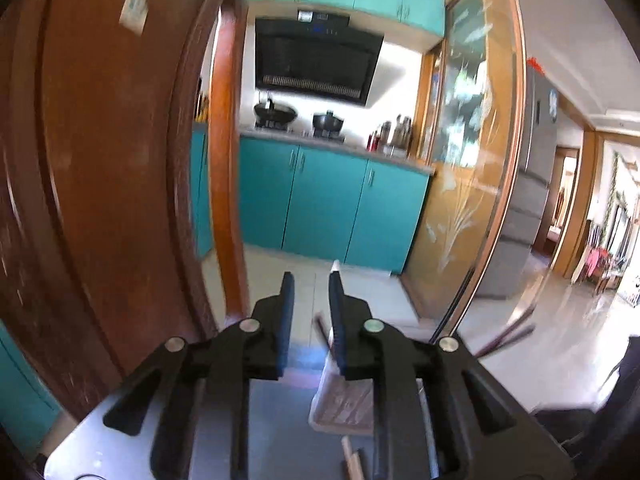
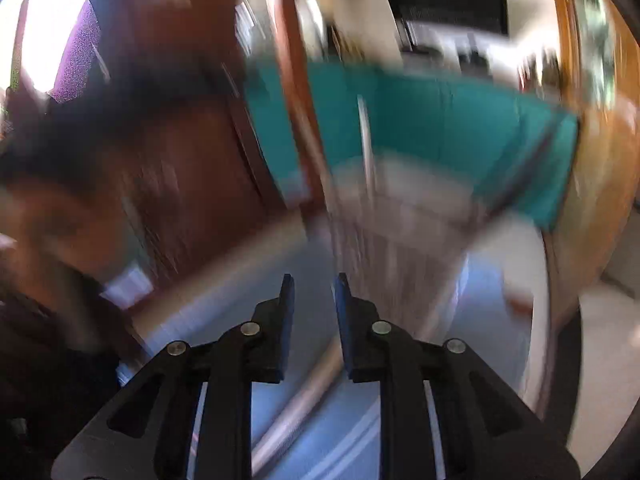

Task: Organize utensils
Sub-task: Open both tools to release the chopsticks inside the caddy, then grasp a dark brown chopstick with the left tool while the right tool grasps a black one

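Observation:
My left gripper (image 1: 311, 280) is open, a narrow gap between its blue pads and nothing in it. Just under its right finger sits a clear plastic box (image 1: 342, 402) holding dark chopsticks. Pale wooden chopsticks (image 1: 352, 462) lie at the bottom edge, and dark chopstick tips (image 1: 508, 340) stick out to the right. The right wrist view is heavily blurred. My right gripper (image 2: 314, 282) is open too, with nothing between its pads. Ahead of it stands a blurred clear holder (image 2: 400, 248) with several upright sticks. A pale stick (image 2: 300, 396) lies below the fingers.
A grey tabletop (image 1: 276, 420) lies under the left gripper. A brown wooden door (image 1: 100, 160) stands close on the left, and a glass sliding door (image 1: 476, 160) on the right. Teal kitchen cabinets (image 1: 332, 200) and a stove with pots (image 1: 300, 120) are farther back.

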Demonstrator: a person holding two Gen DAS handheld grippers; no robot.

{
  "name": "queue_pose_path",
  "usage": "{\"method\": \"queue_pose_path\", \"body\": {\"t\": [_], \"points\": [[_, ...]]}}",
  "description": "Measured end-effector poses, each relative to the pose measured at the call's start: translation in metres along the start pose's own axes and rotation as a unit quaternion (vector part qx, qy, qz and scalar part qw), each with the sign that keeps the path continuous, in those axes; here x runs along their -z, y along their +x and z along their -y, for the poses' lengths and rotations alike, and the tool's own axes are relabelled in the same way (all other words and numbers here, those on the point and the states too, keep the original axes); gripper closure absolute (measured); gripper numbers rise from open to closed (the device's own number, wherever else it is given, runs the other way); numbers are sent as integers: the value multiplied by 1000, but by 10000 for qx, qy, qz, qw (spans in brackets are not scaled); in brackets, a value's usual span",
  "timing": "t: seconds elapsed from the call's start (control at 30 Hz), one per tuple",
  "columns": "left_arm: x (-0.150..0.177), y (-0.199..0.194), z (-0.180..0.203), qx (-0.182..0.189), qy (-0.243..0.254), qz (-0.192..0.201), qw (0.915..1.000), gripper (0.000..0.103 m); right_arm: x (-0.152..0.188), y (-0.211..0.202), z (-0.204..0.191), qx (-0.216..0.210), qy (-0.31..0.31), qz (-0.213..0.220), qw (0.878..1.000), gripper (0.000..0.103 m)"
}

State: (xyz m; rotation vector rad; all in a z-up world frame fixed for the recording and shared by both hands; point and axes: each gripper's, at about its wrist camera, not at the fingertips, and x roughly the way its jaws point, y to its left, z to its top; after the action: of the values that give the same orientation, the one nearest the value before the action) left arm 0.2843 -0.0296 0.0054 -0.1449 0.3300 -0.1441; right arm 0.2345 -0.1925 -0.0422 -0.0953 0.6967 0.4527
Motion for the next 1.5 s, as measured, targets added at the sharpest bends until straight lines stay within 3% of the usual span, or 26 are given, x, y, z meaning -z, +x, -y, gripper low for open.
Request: {"method": "queue_pose_path", "body": {"t": [0.03, 0.1, 0.2, 0.33, 0.47, 0.57, 0.77, 0.97, 1.1, 1.3, 1.5], "points": [[6, 5, -1, -58, 40, -148, 9999, 85, 11, 23, 2, 121, 159, -437, 9988, 82], [21, 16, -6, -189, 92, -507, 9985, 85, 25, 54, 6, 245, 398, -922, 9946, 82], [38, 36, -11, -207, 37, -1144, 9932, 85, 39, 83, 11, 321, 658, -1377, 9878, 82], [53, 53, -16, 16, -79, -1758, 9844, 85, 46, 96, 17, 468, 791, -1608, 9827, 82], [66, 58, -13, -60, 235, -2041, 9787, 79, 44, 99, 31, 414, 985, -1918, 9756, 80], [77, 61, -14, -89, 337, -2204, 9748, 79, 44, 97, 32, 515, 744, -2065, 9742, 81], [100, 71, -11, 14, 538, -2726, 9606, 78, 50, 86, 50, 722, 929, -2095, 9707, 87], [142, 83, 4, 538, 631, -3541, 9315, 78, 50, 76, 73, 653, 1230, -1941, 9710, 88], [160, 82, 18, 730, 825, -3789, 9189, 75, 51, 70, 81, 627, 1319, -1900, 9709, 88], [168, 83, 23, 677, 975, -3900, 9131, 73, 50, 73, 74, 609, 1289, -1916, 9711, 88], [167, 85, 9, 827, 639, -4018, 9097, 71, 51, 71, 63, 641, 1291, -1913, 9709, 88]]}}
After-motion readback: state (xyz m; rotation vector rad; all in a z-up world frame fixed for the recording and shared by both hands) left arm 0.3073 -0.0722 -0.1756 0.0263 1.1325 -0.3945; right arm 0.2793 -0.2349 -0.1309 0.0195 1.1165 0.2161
